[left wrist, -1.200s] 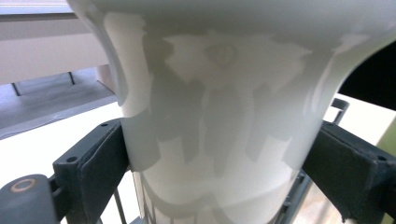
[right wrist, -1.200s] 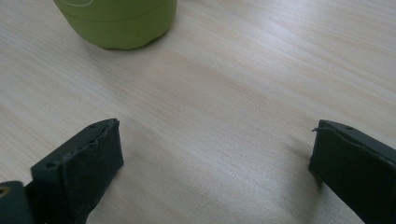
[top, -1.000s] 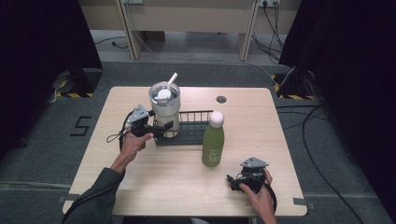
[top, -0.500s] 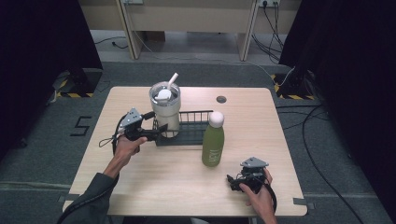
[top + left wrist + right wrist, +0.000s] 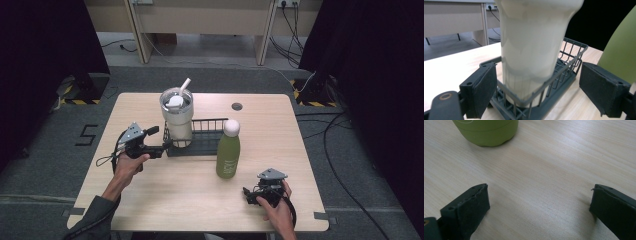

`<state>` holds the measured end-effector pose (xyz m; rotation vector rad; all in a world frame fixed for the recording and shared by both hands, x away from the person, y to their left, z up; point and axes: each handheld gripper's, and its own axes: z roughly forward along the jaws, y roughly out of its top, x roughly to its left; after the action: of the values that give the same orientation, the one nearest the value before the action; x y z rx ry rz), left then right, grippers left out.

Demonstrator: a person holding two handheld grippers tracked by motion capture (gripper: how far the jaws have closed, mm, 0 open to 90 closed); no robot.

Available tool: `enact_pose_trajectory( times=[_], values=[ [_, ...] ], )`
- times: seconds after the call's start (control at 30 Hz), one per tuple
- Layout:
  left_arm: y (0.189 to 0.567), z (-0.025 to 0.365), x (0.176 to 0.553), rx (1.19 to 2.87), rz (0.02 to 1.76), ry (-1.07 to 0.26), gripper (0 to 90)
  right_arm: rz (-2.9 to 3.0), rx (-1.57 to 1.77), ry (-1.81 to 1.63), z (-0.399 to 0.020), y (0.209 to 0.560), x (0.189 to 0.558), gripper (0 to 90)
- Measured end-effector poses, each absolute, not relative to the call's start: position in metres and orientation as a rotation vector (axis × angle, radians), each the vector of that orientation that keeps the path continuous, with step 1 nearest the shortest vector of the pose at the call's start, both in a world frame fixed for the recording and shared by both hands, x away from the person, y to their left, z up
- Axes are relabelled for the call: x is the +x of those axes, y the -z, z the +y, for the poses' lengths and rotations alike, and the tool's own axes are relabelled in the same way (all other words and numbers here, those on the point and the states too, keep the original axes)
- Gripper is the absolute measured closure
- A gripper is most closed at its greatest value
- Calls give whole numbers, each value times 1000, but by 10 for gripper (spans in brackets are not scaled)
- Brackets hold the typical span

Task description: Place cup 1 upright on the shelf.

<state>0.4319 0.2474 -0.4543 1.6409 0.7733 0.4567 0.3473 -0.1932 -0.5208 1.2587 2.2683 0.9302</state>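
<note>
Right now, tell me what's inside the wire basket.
The wire basket holds the cream tumbler, standing upright at its left end, straw in its lid. The rest looks empty. The basket floor under the tumbler is covered.

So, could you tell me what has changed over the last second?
The left gripper has drawn back from the tumbler toward the table's left edge, jaws open and off the cup. The tumbler stays in the wire basket; the green bottle and the right gripper have not moved.
</note>
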Motion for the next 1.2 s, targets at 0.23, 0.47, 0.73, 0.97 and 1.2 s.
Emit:
enact_pose_trajectory(
  times=[0.23,0.47,0.73,0.97,1.2],
  values=[
    [457,249,424,1647,773,-442,147,2268,1258,-929,-193,521,347,24],
    [458,249,416,1652,765,-433,146,2267,1259,-928,-193,521,347,24],
    [462,249,406,1664,756,-417,147,2265,1260,-929,-193,521,347,24],
    [468,251,398,1675,755,-407,147,2267,1259,-929,-193,521,347,24],
    [475,252,391,1692,759,-390,147,2267,1260,-928,-193,521,347,24]
  ],
)
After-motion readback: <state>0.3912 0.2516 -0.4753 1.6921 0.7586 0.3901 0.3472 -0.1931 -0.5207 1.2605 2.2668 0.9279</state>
